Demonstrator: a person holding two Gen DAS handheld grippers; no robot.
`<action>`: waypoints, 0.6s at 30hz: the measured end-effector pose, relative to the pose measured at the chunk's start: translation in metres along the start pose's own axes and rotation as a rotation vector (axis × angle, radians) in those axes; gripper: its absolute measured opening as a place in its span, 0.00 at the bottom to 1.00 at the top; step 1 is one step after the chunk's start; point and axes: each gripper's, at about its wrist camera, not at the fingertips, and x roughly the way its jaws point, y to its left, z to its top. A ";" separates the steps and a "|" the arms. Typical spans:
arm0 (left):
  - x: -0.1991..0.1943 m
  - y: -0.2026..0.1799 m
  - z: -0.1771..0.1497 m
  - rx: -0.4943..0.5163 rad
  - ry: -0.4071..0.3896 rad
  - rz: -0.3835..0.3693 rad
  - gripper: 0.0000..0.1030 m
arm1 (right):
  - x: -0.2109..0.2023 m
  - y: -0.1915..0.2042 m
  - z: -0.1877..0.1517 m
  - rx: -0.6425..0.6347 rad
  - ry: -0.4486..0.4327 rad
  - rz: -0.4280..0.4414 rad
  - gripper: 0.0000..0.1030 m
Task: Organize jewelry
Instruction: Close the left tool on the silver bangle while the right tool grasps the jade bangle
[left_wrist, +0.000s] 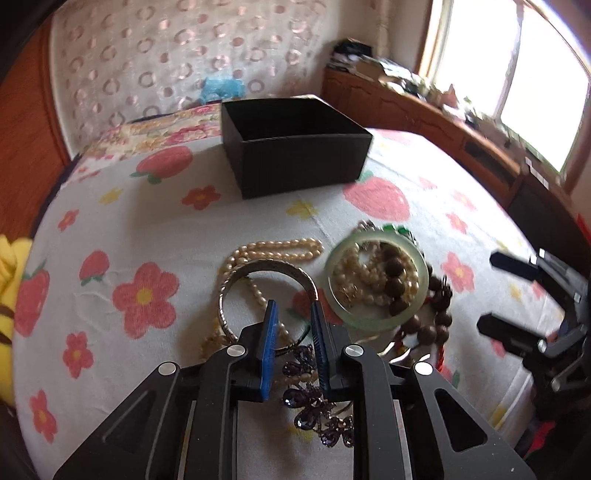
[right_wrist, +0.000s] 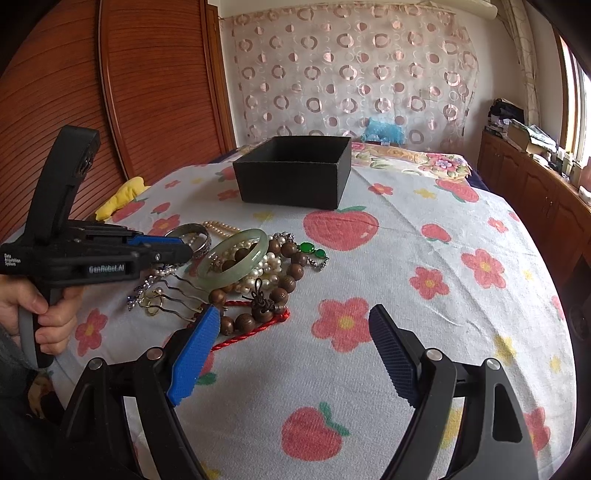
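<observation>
Bedspread (right_wrist: 424, 236) carries the empty black box (right_wrist: 295, 173) beyond the jewelry pile (right_wrist: 243, 269). Left gripper (left_wrist: 293, 310) hovers low over the silver bangle (left_wrist: 258, 267), jaws narrowly parted, pinching nothing. Right gripper (right_wrist: 295, 325), jaws spread wide, sits well apart.

your left wrist view sits low and close over the jewelry pile (left_wrist: 373, 280), facing the black box (left_wrist: 295, 147) at 12 o'clock. your right wrist view looks from farther back, box (right_wrist: 295, 173) at 12 o'clock, pile (right_wrist: 240, 269) at 10 o'clock. both views share the pile, the box and the flowered cloth (right_wrist: 424, 258).
</observation>
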 end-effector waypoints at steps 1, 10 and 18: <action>0.000 -0.002 0.000 0.018 0.006 0.012 0.19 | 0.000 0.001 0.000 -0.001 -0.001 -0.002 0.82; -0.004 -0.003 -0.005 0.080 0.017 0.027 0.04 | 0.000 0.000 0.000 0.000 -0.002 -0.002 0.82; -0.024 0.003 0.000 0.036 -0.039 -0.007 0.03 | -0.002 0.002 0.004 -0.030 0.008 -0.015 0.82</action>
